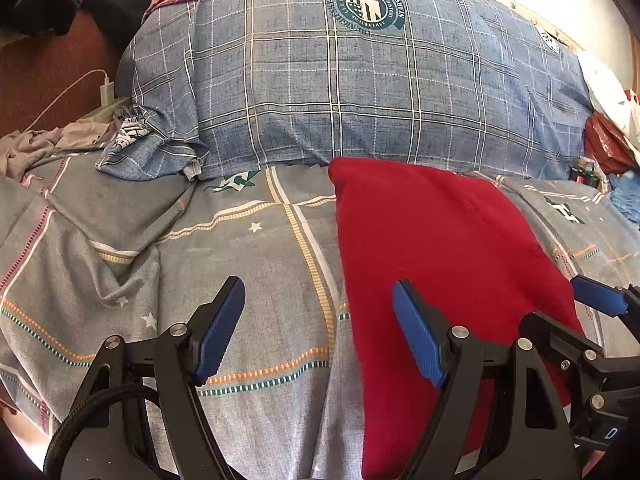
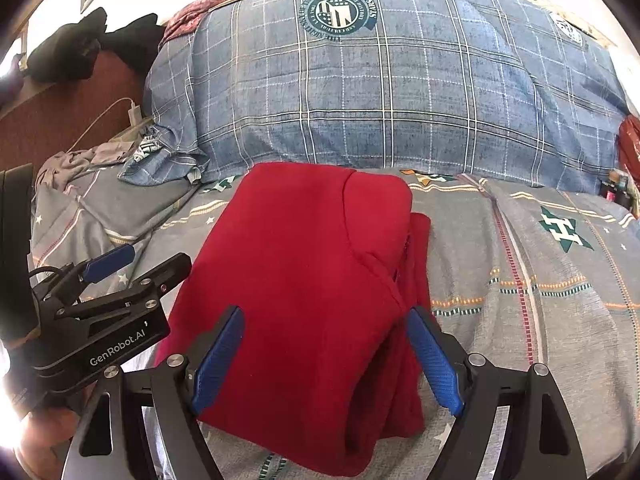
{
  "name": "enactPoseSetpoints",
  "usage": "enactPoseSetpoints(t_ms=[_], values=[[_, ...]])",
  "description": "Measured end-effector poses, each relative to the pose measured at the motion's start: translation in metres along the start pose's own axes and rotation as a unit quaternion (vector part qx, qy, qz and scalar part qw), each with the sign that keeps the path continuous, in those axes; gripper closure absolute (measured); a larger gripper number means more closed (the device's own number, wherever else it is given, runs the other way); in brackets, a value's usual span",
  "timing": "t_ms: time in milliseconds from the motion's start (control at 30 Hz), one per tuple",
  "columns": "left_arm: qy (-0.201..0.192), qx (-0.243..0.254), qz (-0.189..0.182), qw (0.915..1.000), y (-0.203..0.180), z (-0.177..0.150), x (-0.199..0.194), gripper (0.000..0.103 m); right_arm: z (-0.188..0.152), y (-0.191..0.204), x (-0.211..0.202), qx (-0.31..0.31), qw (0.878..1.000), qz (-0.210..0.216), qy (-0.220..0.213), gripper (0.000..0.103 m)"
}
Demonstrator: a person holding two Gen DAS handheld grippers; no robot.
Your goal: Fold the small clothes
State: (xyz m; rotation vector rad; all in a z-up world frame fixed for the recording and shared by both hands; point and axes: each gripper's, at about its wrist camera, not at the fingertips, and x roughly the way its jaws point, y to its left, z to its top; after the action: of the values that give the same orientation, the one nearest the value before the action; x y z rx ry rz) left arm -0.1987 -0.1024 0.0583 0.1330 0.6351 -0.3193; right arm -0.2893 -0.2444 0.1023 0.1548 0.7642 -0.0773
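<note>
Here the left hand-held gripper [image 1: 318, 330] hovers low over the grey patterned bedspread [image 1: 260, 248], jaws wide apart and holding nothing. The right hand-held gripper [image 2: 326, 356], equally spread and empty, straddles the near edge of the folded red knit garment [image 2: 304, 264] at frame centre. Bare bedspread extends right; a blue plaid pillow [image 2: 380, 96] bounds the top.

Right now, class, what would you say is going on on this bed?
A person holding two grippers is folding a red fleece garment on the grey patterned bedsheet. It lies folded in front of a blue plaid quilt. The right gripper is open above its near edge; the left gripper is open beside it, gripping nothing.
</note>
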Motion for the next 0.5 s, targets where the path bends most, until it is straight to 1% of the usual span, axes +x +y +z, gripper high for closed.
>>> enactPoseSetpoints(t_ms=[300,500], values=[[0.0,0.0,-0.001,1.0,0.001,-0.0002,0.0006,0.025,-0.0007,0.0027,-0.0001,0.001,1.0,-0.001,0.001,0.022],[-0.009,0.008,-0.003,0.9999,-0.0006,0.0003,-0.0017,0.025,-0.0011,0.0042,0.0005,0.0,1.0,-0.002,0.002,0.022]])
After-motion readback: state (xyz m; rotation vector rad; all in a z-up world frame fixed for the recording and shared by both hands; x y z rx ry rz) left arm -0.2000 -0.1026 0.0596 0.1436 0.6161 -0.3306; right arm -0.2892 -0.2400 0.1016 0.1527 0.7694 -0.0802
